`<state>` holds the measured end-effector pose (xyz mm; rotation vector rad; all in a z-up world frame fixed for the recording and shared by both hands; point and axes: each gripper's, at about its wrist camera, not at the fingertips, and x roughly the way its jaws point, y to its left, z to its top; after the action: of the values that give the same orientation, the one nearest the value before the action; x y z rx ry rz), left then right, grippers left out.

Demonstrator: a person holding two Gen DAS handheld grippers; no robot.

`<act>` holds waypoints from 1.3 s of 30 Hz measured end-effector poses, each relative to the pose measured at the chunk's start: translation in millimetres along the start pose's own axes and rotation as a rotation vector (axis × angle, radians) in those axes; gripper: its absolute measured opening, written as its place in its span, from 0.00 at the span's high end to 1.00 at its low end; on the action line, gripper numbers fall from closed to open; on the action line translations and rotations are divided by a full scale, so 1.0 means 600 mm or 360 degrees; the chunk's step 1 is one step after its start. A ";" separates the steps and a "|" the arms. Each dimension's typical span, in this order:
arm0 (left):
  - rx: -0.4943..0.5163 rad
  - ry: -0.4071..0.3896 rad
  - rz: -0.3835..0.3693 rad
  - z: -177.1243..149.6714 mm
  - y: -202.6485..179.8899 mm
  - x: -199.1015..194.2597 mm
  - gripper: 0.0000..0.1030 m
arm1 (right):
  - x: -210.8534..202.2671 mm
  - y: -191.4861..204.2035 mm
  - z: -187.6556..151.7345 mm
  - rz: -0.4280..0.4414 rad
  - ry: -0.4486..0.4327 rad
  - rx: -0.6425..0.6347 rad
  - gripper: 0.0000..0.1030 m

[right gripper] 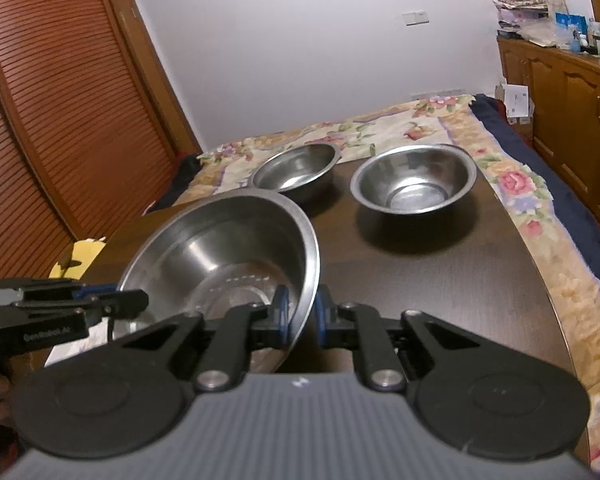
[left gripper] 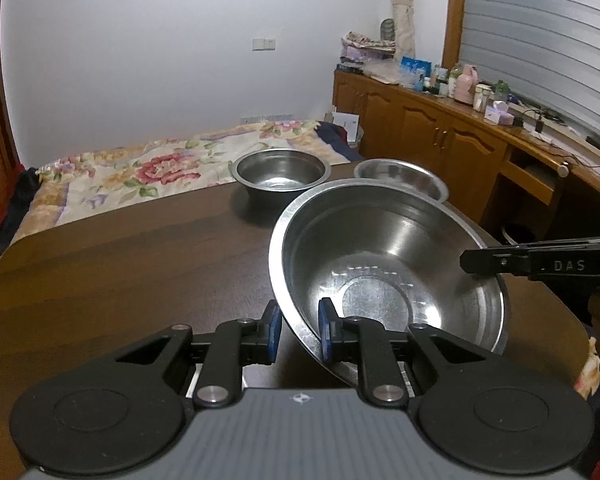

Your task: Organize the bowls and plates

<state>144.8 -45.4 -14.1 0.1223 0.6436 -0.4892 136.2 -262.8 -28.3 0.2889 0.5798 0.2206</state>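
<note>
Both tools, left (left gripper: 299, 330) and right (right gripper: 301, 320), clamped on big bowl's (left gripper: 384, 248) rim.

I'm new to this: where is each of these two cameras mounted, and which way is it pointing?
Left wrist view: sits on the left gripper, looking forward along its blue-padded fingers across the dark table toward the bed; its fingers straddle the big bowl rim, and the right gripper enters from the right.
Right wrist view: sits on the right gripper, facing the same way; its fingers flank the big bowl's opposite rim, and the left gripper enters from the left.
Shared: the big bowl, two smaller bowls, table, bed.
</note>
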 end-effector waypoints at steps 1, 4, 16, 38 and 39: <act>0.0001 -0.0009 -0.0006 -0.001 0.000 -0.006 0.80 | -0.002 0.000 -0.002 0.0007 -0.0001 0.0002 0.85; -0.0013 -0.0036 -0.0019 -0.006 0.004 -0.023 0.80 | -0.010 0.001 -0.007 0.0036 -0.0006 0.0006 0.85; -0.0043 0.0001 -0.0058 -0.036 0.004 -0.042 0.80 | -0.041 0.003 -0.039 0.0130 -0.0024 0.0001 0.84; -0.0032 0.0083 -0.0045 -0.060 -0.004 -0.010 0.79 | -0.034 -0.001 -0.058 0.0080 0.0040 -0.0054 0.83; -0.0034 0.0081 -0.0048 -0.061 -0.003 -0.009 0.79 | -0.034 -0.001 -0.058 0.0075 0.0038 -0.0056 0.83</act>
<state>120.4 -35.3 -40.2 0.1049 0.7009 -0.5093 100.1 -261.7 -46.0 0.2667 0.5926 0.2799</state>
